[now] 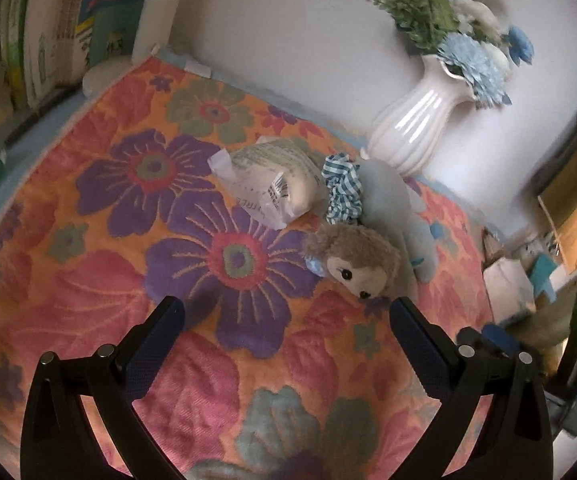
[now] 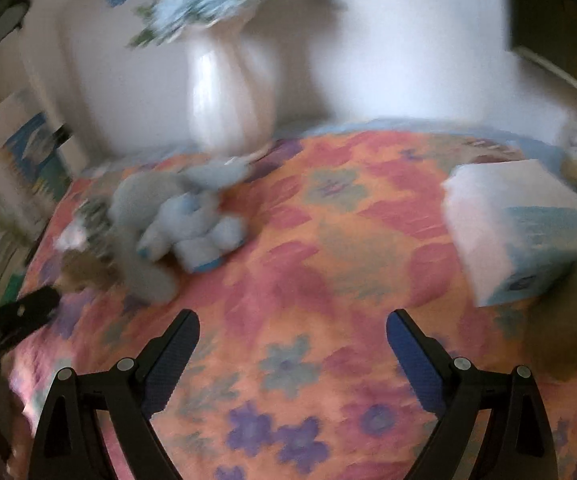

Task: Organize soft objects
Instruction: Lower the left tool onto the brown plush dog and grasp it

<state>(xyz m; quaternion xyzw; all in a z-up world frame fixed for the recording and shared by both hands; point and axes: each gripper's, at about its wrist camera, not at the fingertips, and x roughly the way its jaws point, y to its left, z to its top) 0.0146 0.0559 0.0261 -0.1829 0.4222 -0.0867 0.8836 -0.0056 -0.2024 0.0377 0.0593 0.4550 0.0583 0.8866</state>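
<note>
A brown plush toy (image 1: 354, 262) lies on the floral cloth (image 1: 128, 280), just beyond my left gripper (image 1: 286, 308), which is open and empty. Behind it lie a pale blue plush (image 1: 392, 200), a blue striped scrunchie (image 1: 342, 186) and a cream bundle in a clear bag (image 1: 276, 178). In the blurred right wrist view the blue plush (image 2: 184, 220) lies at the left and my right gripper (image 2: 292, 320) is open and empty over the cloth (image 2: 308, 240). A dark gripper part (image 2: 20, 316) shows at the far left.
A white vase of blue flowers (image 1: 416, 120) stands against the wall behind the toys; it also shows in the right wrist view (image 2: 228, 92). A white and blue tissue box (image 2: 516, 228) sits at the right. Books (image 1: 48, 32) stand at the far left.
</note>
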